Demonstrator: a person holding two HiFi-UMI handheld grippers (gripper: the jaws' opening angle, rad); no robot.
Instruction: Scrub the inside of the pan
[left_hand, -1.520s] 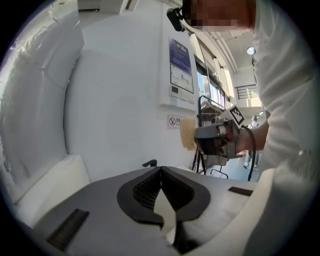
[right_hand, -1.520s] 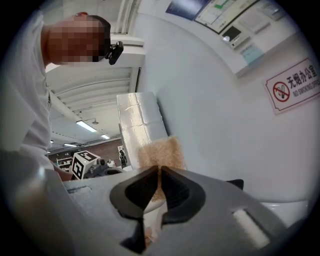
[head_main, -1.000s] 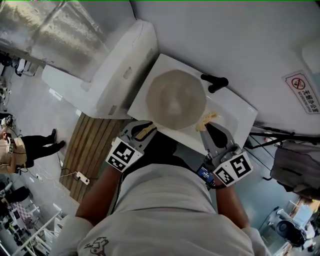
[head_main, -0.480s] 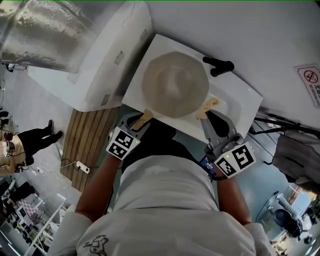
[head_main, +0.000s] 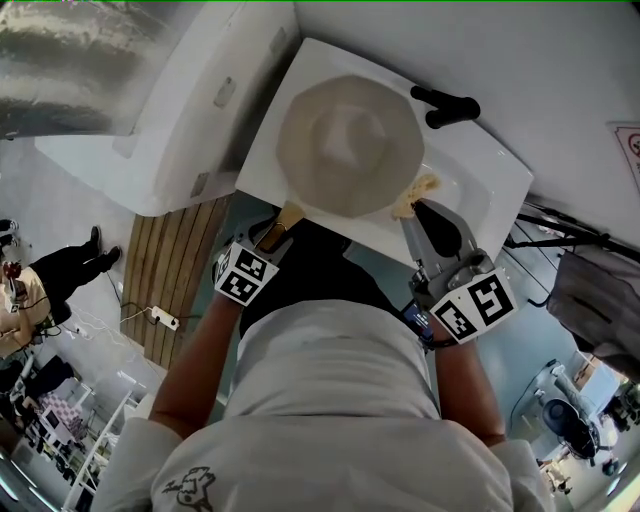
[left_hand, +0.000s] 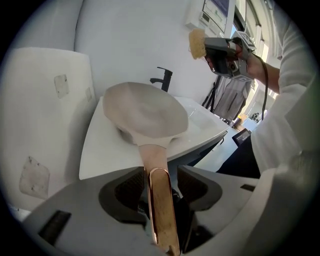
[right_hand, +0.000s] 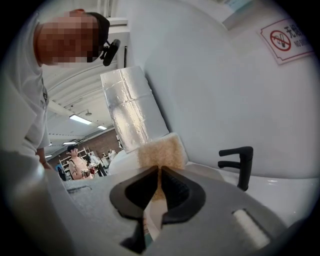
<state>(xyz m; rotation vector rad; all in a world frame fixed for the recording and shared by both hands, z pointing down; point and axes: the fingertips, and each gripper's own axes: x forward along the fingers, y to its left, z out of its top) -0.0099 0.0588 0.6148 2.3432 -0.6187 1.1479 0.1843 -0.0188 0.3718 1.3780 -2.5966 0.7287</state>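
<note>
Pan (head_main: 350, 145) was round, smooth, cream; left tongs (left_hand: 161, 186) had just opened wide round its shiny handle (left_hand: 161, 220); right tongs (right_hand: 159, 189) pinched a scratchy sponge (right_hand: 161, 150).

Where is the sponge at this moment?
Head view, right of centre: the sponge is pinched in the right gripper's fingers, over the sink, just right of the pan.
</note>
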